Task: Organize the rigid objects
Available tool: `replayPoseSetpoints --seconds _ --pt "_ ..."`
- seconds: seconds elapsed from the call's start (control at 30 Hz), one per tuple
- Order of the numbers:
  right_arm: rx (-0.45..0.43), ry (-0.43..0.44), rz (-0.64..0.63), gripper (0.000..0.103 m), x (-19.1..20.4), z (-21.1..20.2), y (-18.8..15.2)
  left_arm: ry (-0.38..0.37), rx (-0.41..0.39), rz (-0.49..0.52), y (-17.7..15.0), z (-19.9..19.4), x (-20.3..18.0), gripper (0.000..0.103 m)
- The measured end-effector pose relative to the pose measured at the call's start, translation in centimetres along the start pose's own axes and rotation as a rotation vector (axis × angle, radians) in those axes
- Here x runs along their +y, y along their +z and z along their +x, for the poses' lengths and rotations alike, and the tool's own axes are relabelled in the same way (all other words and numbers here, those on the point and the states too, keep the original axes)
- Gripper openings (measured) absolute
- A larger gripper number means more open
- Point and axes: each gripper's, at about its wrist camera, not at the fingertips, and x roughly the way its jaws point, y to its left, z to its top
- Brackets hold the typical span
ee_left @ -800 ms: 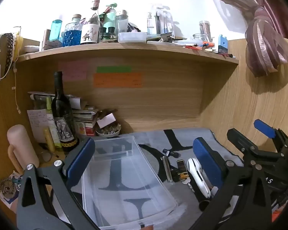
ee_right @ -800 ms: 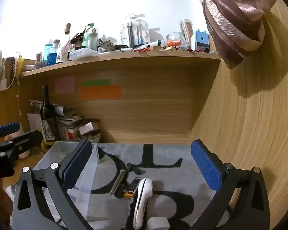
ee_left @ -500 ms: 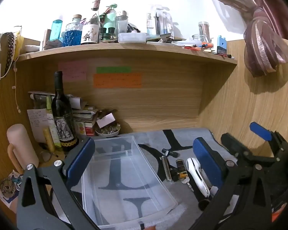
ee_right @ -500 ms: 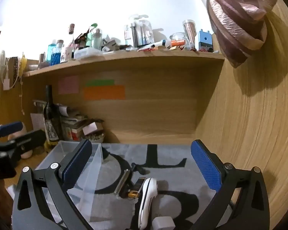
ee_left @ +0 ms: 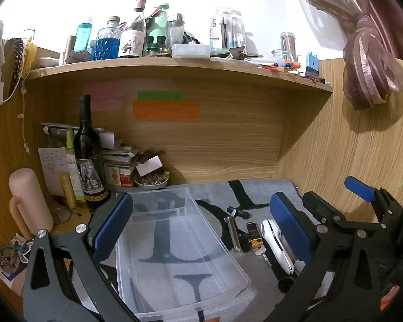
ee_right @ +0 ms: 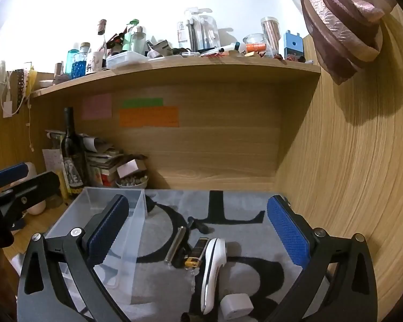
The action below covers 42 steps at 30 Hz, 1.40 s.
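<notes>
Both sets of jaws spread wide, pinching nothing. Left gripper point(ee_left: 201, 220) hovering over the clear plastic bin point(ee_left: 180, 257), which sits empty on the grey mat point(ee_right: 244, 204) on the table. Right gripper point(ee_right: 198, 228) hanging above the small cluster of loose items at 3 o'clock of the bin.

Nearest, at 6 o'clock in the right wrist view: a small white block point(ee_right: 235, 304), possibly a charger, though half cut by the frame edge. Touching or just beside it, the long white handheld device point(ee_right: 212, 265), smooth and rounded; likely to squirt out of the pads if pinched off-centre or near a tapered end. Just beyond, at 11 o'clock of the device, a black-and-gold piece point(ee_right: 197, 252) and a metal cylinder point(ee_right: 176, 245), packed close together with a key-like bit between. Risk here: spread jaws closing on two things at once, or nudging the cylinder into a roll across the mat toward the bin wall. Farther still, a small black T-shaped part point(ee_right: 198, 224), easily knocked while reaching.

Bin wall thin and light; a bump from either gripper probably enough to shove it. At 10 o'clock, far back, a wine bottle point(ee_left: 90, 158) upright near the bin's far corner, toppling possible if the left gripper swings wide.
</notes>
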Motion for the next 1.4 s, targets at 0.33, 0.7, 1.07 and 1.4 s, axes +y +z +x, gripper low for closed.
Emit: replayPoseSetpoints --seconds 0.33,0.7,1.07,1.4 --pt "0.005 0.0 -0.001 0.103 0.08 0.22 -0.04 -0.003 0.004 0.0 -0.18 0.22 0.08 0.103" --pt "0.0 0.009 -0.005 0.103 0.32 0.06 -0.17 0.002 0.008 -0.011 -0.59 0.29 0.68 0.103" --pt "0.004 0.01 -0.005 0.103 0.37 0.08 -0.19 0.009 0.018 -0.016 -0.61 0.69 0.97 0.103" --pt "0.007 0.011 -0.004 0.103 0.37 0.14 -0.22 0.011 0.021 -0.017 -0.73 0.83 0.96 0.103"
